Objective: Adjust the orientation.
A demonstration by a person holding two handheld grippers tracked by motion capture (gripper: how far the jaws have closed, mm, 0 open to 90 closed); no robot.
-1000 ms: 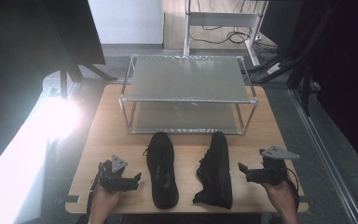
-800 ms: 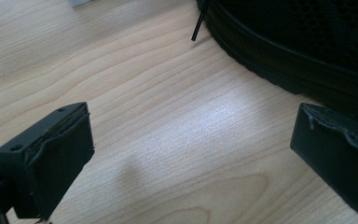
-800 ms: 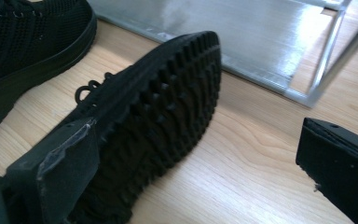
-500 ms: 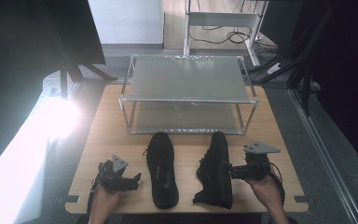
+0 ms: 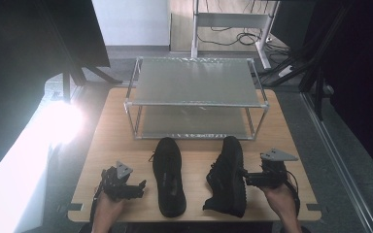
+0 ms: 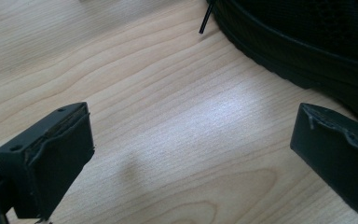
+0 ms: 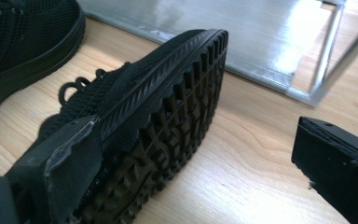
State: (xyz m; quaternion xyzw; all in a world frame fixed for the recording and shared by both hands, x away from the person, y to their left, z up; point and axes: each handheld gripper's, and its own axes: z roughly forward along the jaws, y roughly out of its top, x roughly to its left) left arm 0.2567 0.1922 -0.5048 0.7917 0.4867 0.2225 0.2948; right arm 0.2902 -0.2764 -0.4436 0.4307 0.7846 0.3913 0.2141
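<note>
A: Where does the right gripper [image 5: 246, 178] stand?

B: Its fingers are spread wide and hold nothing. In the right gripper view one finger [image 7: 70, 163] lies against the sole edge of the right shoe [image 5: 228, 177], the other finger [image 7: 335, 163] well out over bare wood. That shoe is tipped onto its side, tread facing the gripper.

A: So how would you take it well?

B: I judge the step to be a grasp on that shoe, probably to put it on the rack [image 5: 194, 102]. Slide further in so the sole and the upper both sit between the fingers, near the middle of its length, then close. A grip on the tread lip alone could let it roll out.

A: Which way does it point?

B: Its long axis runs away from the person towards the rack, toe close to the lower shelf, heel near the worktop [image 5: 291, 141] front edge. The left shoe [image 5: 169, 177] lies parallel, upright on its sole.

A: And the left gripper [image 5: 138, 188]?

B: It sits on the worktop just beside the left shoe, fingers wide apart with bare wood between them.
</note>
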